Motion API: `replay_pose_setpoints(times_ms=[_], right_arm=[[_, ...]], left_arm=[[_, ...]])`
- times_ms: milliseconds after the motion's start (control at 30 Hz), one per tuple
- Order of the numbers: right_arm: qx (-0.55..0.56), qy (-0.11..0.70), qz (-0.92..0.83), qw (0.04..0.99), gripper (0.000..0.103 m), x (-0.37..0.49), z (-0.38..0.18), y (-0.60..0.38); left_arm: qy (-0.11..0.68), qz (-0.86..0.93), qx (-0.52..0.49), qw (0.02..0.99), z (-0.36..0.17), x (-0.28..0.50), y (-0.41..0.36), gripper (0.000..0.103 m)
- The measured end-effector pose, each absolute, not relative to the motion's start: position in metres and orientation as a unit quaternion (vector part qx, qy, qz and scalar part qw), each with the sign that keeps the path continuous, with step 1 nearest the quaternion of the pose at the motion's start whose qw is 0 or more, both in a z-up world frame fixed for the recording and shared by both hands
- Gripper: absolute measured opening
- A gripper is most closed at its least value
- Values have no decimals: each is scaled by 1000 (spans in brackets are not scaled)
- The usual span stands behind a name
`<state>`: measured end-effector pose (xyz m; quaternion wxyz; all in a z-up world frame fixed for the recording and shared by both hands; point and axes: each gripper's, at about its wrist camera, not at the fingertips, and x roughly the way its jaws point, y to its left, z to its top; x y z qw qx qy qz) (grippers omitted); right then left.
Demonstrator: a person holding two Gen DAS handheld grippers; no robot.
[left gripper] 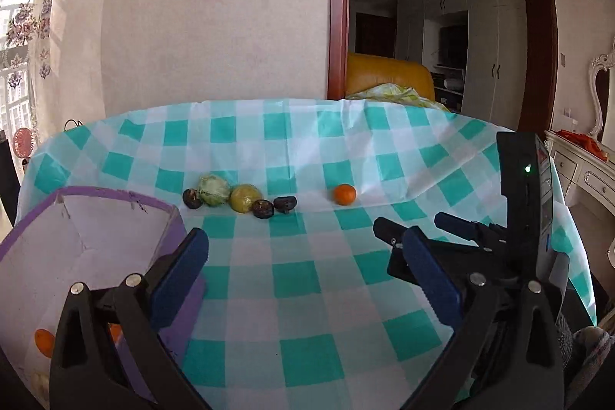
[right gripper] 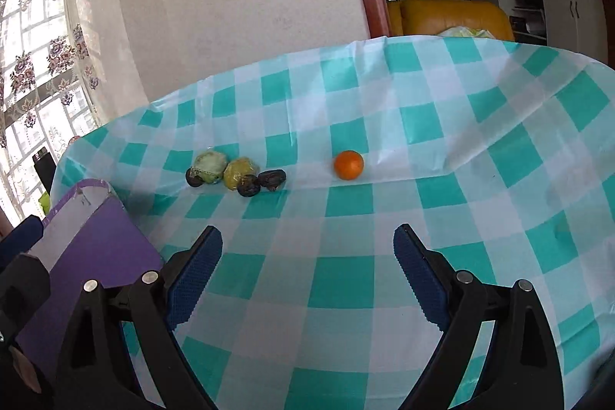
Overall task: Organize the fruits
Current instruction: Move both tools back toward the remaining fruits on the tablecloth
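Your loose orange [right gripper: 348, 165] sits alone on the teal-and-white checked tablecloth [right gripper: 342, 294], well apart from everything else and to the right of the fruit cluster. That cluster lies in a short row, each piece touching or just beside the next: a pale green wrapped fruit [right gripper: 210, 165], a yellow wrapped fruit [right gripper: 239, 172], and three dark, wrinkled fruits [right gripper: 272, 179] tucked along their near side. Left of the cluster and nearer to you stands the purple box [left gripper: 115, 195] with a white inside; in the left wrist view you can see an orange fruit [left gripper: 44, 341] lying on its floor, with another orange patch partly hidden behind your claw.

Your left gripper [left gripper: 305, 273] hangs above the cloth with its blue-padded fingers spread wide and nothing between them, its left finger in front of the box's near corner. Your right gripper [right gripper: 307, 273] is likewise spread and empty, aimed toward the lone orange, which lies well beyond its fingertips.
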<state>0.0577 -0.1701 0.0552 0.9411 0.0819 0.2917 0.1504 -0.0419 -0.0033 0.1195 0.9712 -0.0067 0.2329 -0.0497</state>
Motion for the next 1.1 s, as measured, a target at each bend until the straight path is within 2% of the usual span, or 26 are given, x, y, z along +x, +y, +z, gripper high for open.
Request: replay_pose_setpoints(times_ms=[167, 333, 467, 733, 867, 1100], right_arm=[[77, 313, 106, 941, 88, 83, 33, -190], [87, 337, 82, 934, 88, 110, 19, -197], [82, 342, 80, 933, 88, 130, 20, -193], [65, 359, 94, 926, 88, 170, 16, -188], [64, 367, 111, 921, 88, 190, 11, -191], [77, 380, 119, 914, 88, 217, 6, -189]], left_arm=[[301, -22, -13, 953, 62, 18, -1, 101], [326, -9, -27, 945, 35, 57, 5, 101], [336, -13, -24, 942, 29, 81, 1, 101], [344, -6, -87, 935, 27, 117, 26, 101], [364, -18, -142, 920, 19, 126, 42, 101], [371, -29, -152, 916, 15, 127, 43, 101]])
